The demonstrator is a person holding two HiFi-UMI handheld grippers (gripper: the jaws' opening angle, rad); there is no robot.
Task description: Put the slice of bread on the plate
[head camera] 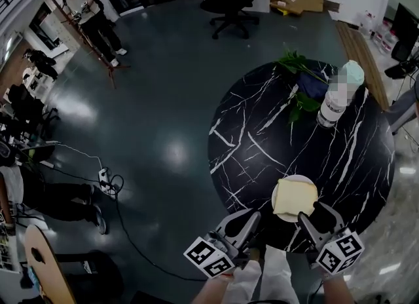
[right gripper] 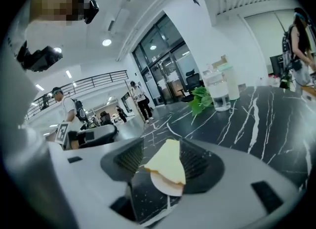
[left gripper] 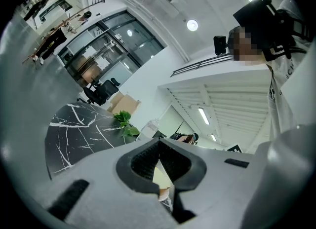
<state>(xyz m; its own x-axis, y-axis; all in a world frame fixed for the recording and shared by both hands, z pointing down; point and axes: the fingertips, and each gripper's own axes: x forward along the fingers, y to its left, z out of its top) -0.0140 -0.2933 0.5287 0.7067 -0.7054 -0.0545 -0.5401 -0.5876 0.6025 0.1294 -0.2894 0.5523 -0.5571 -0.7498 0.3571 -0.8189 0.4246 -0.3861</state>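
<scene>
A pale slice of bread (head camera: 294, 195) lies flat on a small white plate (head camera: 275, 210) near the front edge of the round black marble table (head camera: 262, 139). My right gripper (head camera: 319, 217) hovers just in front of the plate's right side, jaws wide apart and holding nothing. In the right gripper view, the bread (right gripper: 168, 163) and plate (right gripper: 166, 187) show beyond the parted pads (right gripper: 129, 156). My left gripper (head camera: 243, 221) sits at the table edge left of the plate, jaws apart and holding nothing. In the left gripper view, the bread (left gripper: 161, 176) shows through the gap.
A clear bottle with a pale cap (head camera: 335, 98) and green leaves (head camera: 298, 67) stand at the table's far side. An office chair (head camera: 229, 1) is beyond the table. A cable and power strip (head camera: 105, 178) lie on the floor at left. People stand at the far left.
</scene>
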